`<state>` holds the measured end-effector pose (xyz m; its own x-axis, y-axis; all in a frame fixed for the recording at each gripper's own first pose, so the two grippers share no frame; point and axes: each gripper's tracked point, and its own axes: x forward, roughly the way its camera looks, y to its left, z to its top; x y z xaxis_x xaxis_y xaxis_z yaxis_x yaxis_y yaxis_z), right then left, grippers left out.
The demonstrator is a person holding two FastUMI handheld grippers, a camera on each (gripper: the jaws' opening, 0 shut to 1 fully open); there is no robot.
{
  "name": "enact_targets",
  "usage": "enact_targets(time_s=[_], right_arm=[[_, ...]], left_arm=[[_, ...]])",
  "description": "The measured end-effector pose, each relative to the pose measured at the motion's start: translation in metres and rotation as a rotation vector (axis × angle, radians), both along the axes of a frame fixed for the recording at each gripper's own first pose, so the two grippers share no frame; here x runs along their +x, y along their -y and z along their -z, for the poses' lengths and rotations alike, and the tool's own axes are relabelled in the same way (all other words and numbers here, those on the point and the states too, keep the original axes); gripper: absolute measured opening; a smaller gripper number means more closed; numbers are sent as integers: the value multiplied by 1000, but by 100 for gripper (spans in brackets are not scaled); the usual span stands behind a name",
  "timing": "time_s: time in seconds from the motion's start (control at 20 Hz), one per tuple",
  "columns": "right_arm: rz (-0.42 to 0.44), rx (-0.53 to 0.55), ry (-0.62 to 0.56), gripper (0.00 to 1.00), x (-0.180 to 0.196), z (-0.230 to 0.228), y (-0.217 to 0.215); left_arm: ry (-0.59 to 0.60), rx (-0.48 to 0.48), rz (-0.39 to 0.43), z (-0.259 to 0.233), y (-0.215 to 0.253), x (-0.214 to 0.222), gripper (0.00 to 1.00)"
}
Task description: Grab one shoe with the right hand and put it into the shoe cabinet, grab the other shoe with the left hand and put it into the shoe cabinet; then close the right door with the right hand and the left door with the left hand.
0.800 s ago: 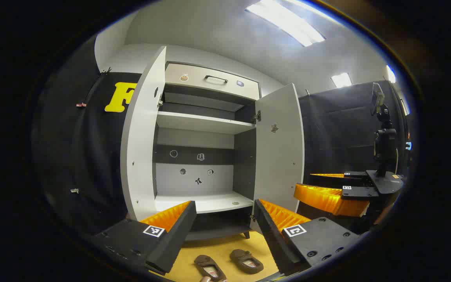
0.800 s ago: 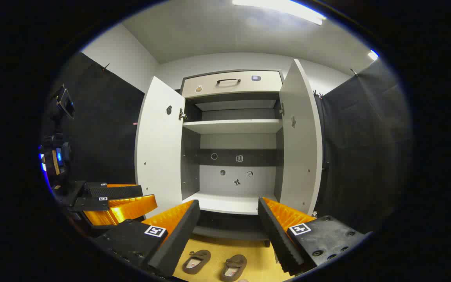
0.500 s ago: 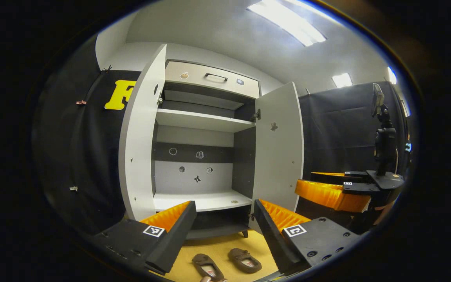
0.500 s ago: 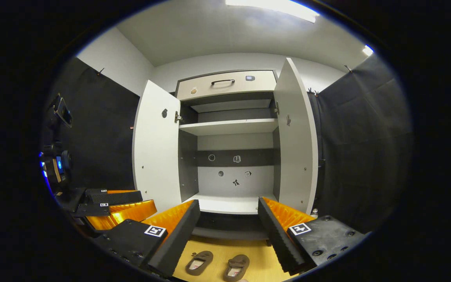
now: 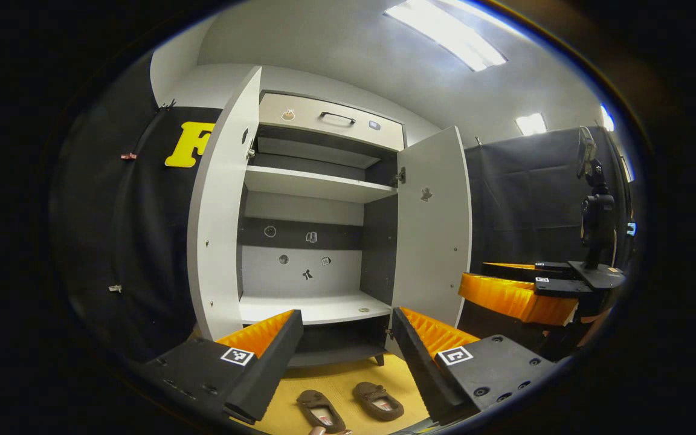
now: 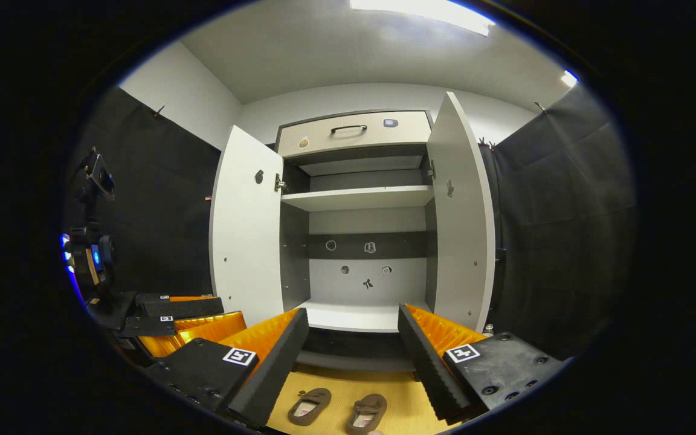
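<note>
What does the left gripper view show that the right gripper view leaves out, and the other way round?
Left gripper view: the right tongs off to one side, open, and a small round thing on the lower shelf.
Right gripper view: the left tongs off to one side, open.
Both: the shoe cabinet with its left door and right door swung wide, no shoes inside, and the two brown shoes on the yellow floor in front of it.

Two brown shoes [image 6: 337, 412] side by side on floor, cabinet [image 6: 357, 199] doors open
</note>
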<state>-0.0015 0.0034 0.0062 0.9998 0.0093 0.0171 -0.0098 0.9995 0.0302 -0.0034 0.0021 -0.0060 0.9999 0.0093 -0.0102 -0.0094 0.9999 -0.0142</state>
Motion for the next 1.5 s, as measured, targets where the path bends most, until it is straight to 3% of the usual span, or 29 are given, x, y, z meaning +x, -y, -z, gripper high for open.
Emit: enact_targets(time_s=[0.7, 1.1, 1.5], right_arm=[[50, -36, -53, 98, 21, 33, 10], [53, -39, -275, 98, 43, 146, 26], [40, 54, -472, 99, 57, 267, 25]], left_arm=[[-3, 8, -11, 6, -22, 10, 95], [30, -16, -42, 19, -46, 54, 95], [15, 36, -80, 52, -66, 88, 95]])
